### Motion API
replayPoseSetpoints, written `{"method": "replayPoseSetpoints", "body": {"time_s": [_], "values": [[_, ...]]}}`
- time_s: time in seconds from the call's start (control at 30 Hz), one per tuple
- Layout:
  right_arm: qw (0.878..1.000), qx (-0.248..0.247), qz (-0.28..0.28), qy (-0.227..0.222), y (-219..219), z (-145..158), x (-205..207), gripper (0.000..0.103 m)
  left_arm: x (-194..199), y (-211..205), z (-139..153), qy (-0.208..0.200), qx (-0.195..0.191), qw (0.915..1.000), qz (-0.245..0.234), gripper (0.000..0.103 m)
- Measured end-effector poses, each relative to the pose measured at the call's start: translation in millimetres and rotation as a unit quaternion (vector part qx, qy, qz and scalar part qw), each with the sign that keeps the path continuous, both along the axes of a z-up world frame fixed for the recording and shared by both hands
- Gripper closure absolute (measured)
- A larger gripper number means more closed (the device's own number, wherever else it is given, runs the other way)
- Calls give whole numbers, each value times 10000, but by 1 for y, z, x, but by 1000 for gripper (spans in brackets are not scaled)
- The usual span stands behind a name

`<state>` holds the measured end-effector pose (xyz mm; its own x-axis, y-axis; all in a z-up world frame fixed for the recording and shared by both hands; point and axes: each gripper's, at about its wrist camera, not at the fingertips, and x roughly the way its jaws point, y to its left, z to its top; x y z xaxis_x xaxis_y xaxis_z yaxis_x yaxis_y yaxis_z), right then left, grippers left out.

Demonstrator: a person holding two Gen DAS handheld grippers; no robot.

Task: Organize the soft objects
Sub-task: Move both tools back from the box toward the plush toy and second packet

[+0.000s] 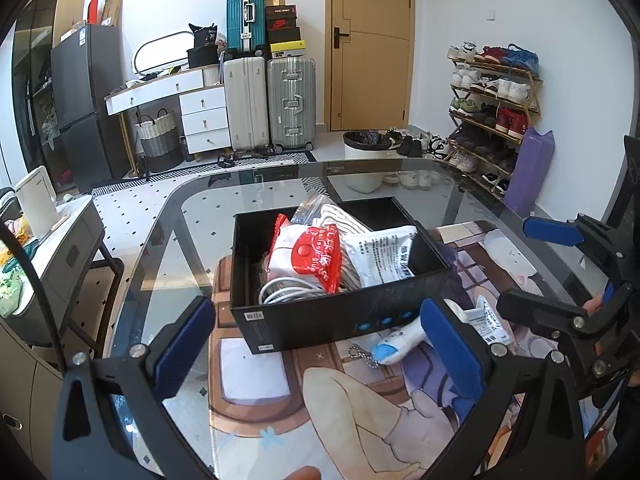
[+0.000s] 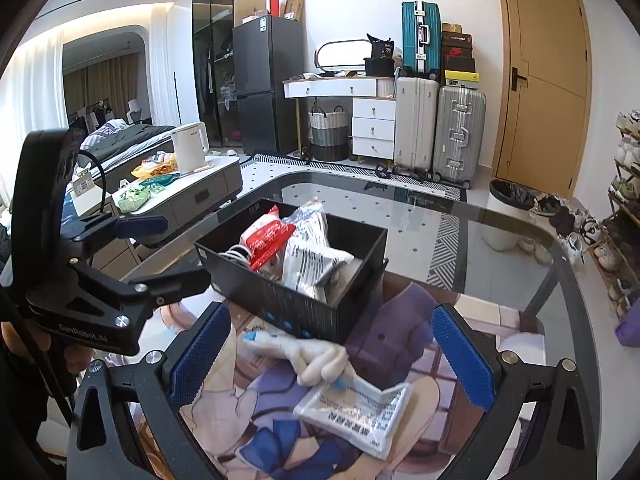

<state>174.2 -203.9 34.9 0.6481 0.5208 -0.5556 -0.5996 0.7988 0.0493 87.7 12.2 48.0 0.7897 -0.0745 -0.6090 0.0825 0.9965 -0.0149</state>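
While both tools hang over the worktop with nothing gripped, the stock stands as follows.

Worktop: rounded glass worktop [image 2: 460, 216] carrying a printed cartoon mat [image 2: 280, 432].

Container: black rectangular cardboard box [image 1: 340, 316] on the mat, open at the top, already holding a red-and-white plastic packet [image 1: 308, 256], a white printed foil pouch [image 1: 384, 256], a clear zip bag with striped contents and a coil of white cable [image 1: 288, 294].

Loose item one: cream plush figure with pale blue tips [image 2: 304, 354], lying on the mat just beside the box's near wall, long axis running across the right wrist view from upper left to lower right.

Loose item two: flat silvery-white printed sachet [image 2: 356, 412], touching the plush at its lower right end, nearer the camera than the plush.

Right gripper [image 2: 332, 364]: jaws wide apart, empty; both loose items lie straight ahead between the blue pads [image 2: 200, 356], below them.

Left gripper [image 1: 320, 356]: jaws apart, empty; pointed at the box's near wall, the plush off to its right behind the right-hand pad.

Nearer hand: the right, by judgement; the plush's axis lies roughly along the line between its pads, so the wrist probably needs turning, or the grasp should be taken at the plush's narrow middle.

Remaining: two soft items outside the box.
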Motion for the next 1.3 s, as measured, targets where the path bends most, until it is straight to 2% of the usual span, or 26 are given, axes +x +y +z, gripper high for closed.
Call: {"method": "replayPoseSetpoints", "body": {"time_s": [0.63,1.3], "values": [[9994,-92,-131,308,-20,-18,-17,1,-11,-16,-12,179,-26,9997,-138,0],[9927,-479,-282,1072,-25,-61,5,1,4,-31,-44,609,61,9976,-325,0]]}}
